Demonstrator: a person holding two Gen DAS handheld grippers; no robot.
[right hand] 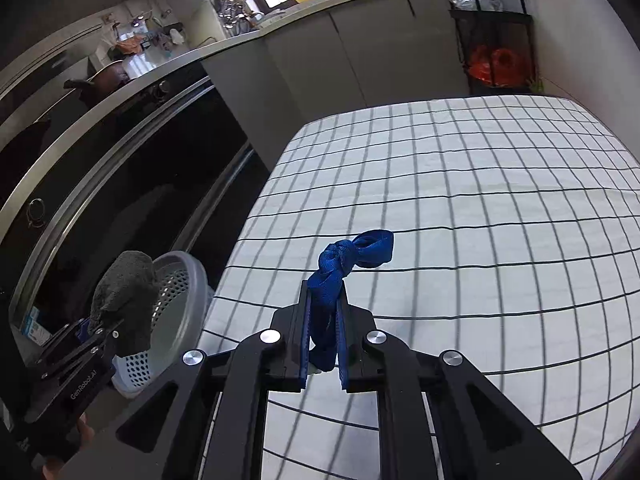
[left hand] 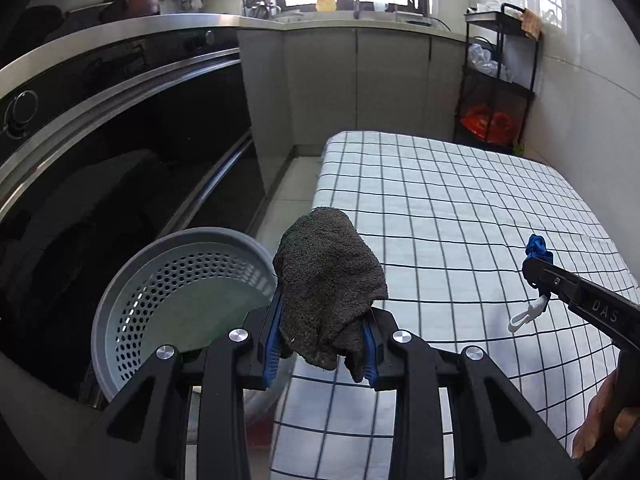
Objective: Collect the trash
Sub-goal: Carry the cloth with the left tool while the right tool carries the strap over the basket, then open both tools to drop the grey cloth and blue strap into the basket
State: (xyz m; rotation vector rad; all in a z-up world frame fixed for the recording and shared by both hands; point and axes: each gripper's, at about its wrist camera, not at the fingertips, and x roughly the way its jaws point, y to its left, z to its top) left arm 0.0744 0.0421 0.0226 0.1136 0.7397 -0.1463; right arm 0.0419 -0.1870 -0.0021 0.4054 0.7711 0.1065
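My left gripper is shut on a crumpled dark grey cloth, held at the table's left edge just right of the grey perforated bin. The right wrist view shows the same cloth and left gripper in front of the bin. My right gripper is shut on a knotted blue strap above the checked tablecloth. In the left wrist view the right gripper comes in from the right with the blue strap at its tip and a white clip hanging below.
The table wears a white cloth with a dark grid. A black oven front fills the left side, with a counter and sink behind. A black shelf rack with orange bags stands at the far right by the wall.
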